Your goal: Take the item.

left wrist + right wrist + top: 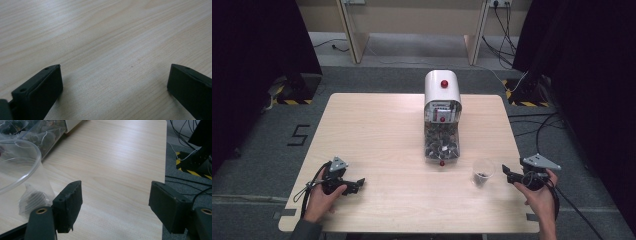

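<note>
Nearest the camera: both hands at the near edge of the worktop (377,130), one gripper each. Right gripper (510,173) sits at the near right, jaws spread wide, nothing between them. Left gripper (356,184) at the near left, also released and empty, resting low over bare wood.

Task's thing, as I read it: the clear plastic cup (482,172), upright, just left of the right gripper, near side of the worktop. Small dark bit in the bottom, can't tell what. In the right gripper view the cup (20,170) sits left of the left jaw, outside the gap, not touching as far as I can see.

Just beyond the cup, mid-worktop: white dispenser (442,115) with red knobs and a clear bin of dark pieces, its near end close to the cup.

Step in hand, my guess: grab the cup with the right gripper. To do it well:
- Shift the gripper left so the cup wall centres between the jaws; right now it's off to one side.
- Thin plastic, so close gently and low on the body; the rim will flex and it'll pop out.
- Keep it upright so the contents stay in.
- Left gripper stays clear unless needed at the dispenser.
</note>
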Motion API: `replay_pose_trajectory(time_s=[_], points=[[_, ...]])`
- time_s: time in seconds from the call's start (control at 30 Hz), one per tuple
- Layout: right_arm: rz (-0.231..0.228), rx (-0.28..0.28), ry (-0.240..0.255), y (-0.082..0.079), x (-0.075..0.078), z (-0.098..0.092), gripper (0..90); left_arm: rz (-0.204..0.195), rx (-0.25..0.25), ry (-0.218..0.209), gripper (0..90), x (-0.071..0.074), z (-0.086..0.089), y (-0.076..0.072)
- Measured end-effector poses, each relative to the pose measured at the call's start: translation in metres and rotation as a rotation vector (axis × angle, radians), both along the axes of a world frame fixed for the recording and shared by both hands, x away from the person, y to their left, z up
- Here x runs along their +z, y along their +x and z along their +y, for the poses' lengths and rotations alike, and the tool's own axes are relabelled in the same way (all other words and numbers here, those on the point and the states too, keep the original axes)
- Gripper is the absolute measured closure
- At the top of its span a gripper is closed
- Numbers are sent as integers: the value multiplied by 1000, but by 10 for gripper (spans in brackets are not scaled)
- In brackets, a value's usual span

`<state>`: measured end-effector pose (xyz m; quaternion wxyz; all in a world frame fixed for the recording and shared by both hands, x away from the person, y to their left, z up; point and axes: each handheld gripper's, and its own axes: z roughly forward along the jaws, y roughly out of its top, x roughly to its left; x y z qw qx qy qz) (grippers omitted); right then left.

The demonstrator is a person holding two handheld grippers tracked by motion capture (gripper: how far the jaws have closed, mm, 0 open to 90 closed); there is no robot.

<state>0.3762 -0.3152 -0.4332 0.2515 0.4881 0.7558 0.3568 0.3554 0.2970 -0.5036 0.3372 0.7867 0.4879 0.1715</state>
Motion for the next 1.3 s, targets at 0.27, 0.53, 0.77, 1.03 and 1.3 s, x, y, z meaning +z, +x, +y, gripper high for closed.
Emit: replay_pose_trajectory(time_s=[0.27,0.53,0.77,1.03,1.3], points=[[30,4,-6,-11,-11,-3,265,0,0,0,0,0,0,0],[43,12,-10,-27,-22,3,234,0,0,0,0,0,0,0],[50,26,-8,-34,-29,12,226,0,0,0,0,0,0,0],[53,57,-13,-54,-35,22,227,0,0,0,0,0,0,0],[51,67,-1,-66,-39,26,202,0,0,0,0,0,0,0]])
